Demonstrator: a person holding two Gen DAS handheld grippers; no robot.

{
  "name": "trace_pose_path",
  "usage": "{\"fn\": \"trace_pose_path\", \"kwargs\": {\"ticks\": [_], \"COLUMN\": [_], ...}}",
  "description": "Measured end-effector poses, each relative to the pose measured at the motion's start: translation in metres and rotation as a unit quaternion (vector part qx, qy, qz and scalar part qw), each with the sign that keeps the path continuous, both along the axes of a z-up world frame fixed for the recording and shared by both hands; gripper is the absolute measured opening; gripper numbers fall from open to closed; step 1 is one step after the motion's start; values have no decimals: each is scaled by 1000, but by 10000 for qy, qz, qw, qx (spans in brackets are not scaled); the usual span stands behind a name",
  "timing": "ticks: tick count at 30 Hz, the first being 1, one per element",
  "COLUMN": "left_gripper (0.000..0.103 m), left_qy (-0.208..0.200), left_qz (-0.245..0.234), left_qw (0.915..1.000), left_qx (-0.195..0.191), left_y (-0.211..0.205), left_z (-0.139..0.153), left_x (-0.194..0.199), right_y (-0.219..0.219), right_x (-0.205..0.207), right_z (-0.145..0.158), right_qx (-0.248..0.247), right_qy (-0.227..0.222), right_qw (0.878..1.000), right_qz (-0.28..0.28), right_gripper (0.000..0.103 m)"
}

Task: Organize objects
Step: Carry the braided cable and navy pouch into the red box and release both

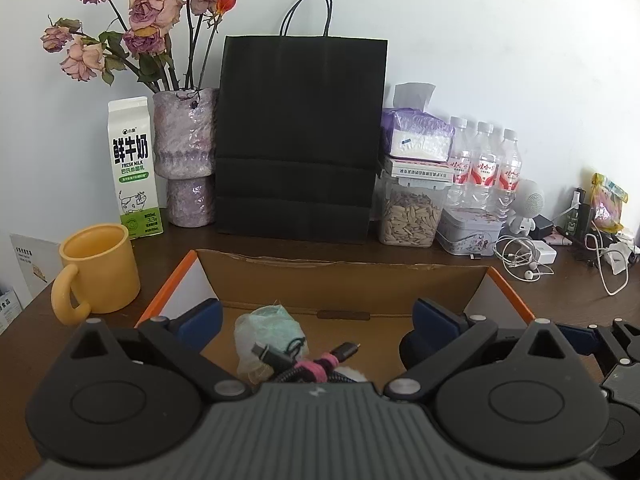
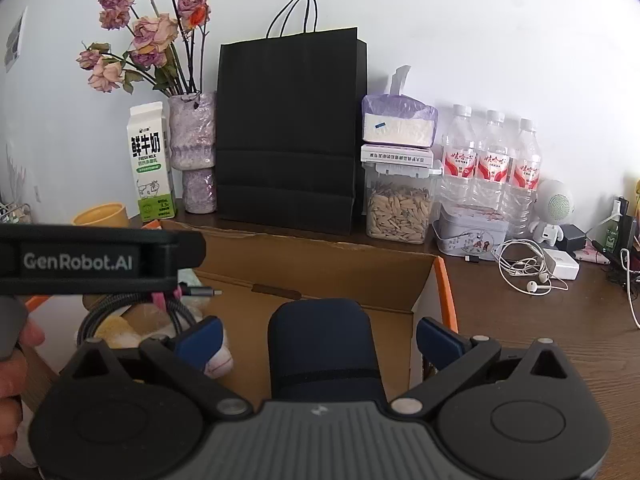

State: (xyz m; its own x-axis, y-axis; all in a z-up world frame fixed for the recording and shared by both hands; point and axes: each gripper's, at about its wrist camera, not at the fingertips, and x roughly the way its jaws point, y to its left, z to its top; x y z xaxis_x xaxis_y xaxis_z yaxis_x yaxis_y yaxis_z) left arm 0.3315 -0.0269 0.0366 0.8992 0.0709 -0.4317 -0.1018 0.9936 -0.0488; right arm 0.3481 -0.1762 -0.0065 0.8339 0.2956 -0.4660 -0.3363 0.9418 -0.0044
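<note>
Both tongs, left (image 1: 316, 320) and right (image 2: 318, 338), gape empty inside the cardboard box (image 1: 344, 280) walls.

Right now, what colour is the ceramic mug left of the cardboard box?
Yellow ceramic mug; clearest in the left wrist view.

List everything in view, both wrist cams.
cardboard box: 1, brown, orange edges, desk front
cable bundle: 1, dark, pink tie, in box
dark blue cylinder: 1, in box
mug: 1, yellow, left of box
milk carton: 1, white-green, back left
vase: 1, purple, dried roses
paper bag: 1, black, back centre
water bottles: 3, clear, back right
earphones: 1, white, right
left gripper: open, over box
right gripper: open, astride cylinder
</note>
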Motion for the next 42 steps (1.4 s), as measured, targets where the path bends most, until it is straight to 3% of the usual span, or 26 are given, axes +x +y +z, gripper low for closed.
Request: {"fn": "trace_pose_path", "kwargs": {"ticks": [14,31,42], "left_gripper": [103,103,103], "left_qy": [-149,-268,-81], "left_qz": [-20,41,-15], "left_qw": [9999,9995,9999], "left_qx": [66,142,99], "left_y": [-4,4,4], "left_z": [10,23,5], "left_x": [-20,-100,-141], "right_y": [2,-12,-24], "right_x": [-16,-90,-135], "right_z": [9,20,8], "right_qx": [-60,-6,48], "right_qy": [-107,-196,-21], "right_qw": [9999,9997,9999], "right_qz": [81,128,138], "right_gripper": [103,103,103]}}
